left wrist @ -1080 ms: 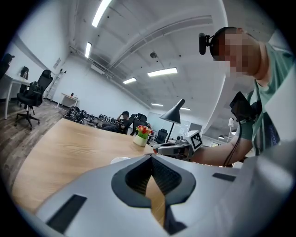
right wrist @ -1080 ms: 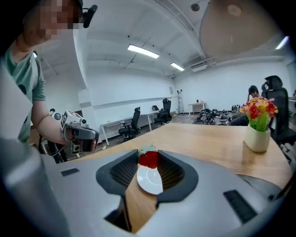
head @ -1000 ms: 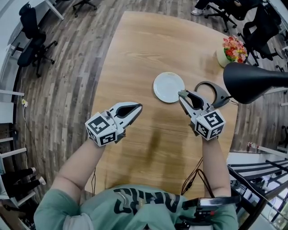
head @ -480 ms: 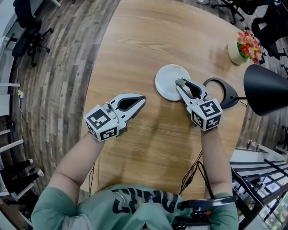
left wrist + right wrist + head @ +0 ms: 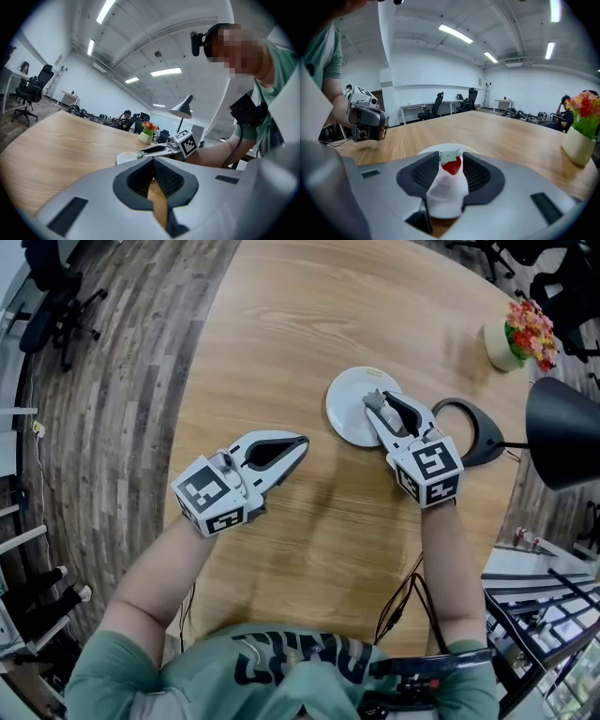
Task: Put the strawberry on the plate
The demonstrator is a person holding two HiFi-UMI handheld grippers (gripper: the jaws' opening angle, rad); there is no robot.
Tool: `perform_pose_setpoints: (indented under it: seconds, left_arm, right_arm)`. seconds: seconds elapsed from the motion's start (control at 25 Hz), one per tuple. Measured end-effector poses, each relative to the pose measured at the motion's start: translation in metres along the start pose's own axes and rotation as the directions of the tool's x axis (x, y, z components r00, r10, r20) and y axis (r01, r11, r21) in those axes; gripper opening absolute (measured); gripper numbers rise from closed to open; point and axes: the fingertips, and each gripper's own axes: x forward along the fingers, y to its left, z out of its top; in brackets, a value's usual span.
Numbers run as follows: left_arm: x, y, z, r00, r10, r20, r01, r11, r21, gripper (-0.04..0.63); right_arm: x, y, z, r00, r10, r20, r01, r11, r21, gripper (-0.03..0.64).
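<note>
The strawberry (image 5: 451,165), red with a pale green cap, is pinched between the pads of the right claw (image 5: 376,406), which is closed on it at the tips. The claw's tip lies over the right part of the white plate (image 5: 345,416); whether the fruit touches the plate cannot be told. The left claw (image 5: 302,442) has its tips together with nothing between them, over the wooden tabletop (image 5: 281,334) left of the plate. A black lamp (image 5: 562,432) and a flower pot (image 5: 517,337) stand further right.
</note>
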Motion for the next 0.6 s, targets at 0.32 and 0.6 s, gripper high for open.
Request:
perform_pose_setpoints:
  seconds: [0.32, 0.6]
  left_arm:
    - [-0.007, -0.004, -0.002, 1.000, -0.012, 0.006, 0.012, 1.000, -0.007, 0.003]
    - [-0.014, -0.018, 0.011, 0.999, -0.017, 0.039, 0.016, 1.000, 0.013, 0.003]
  right_arm:
    - [-0.005, 0.009, 0.007, 0.999, -0.007, 0.033, 0.007, 1.000, 0.006, 0.272]
    - [-0.016, 0.013, 0.011, 0.999, -0.015, 0.044, 0.015, 1.000, 0.014, 0.272]
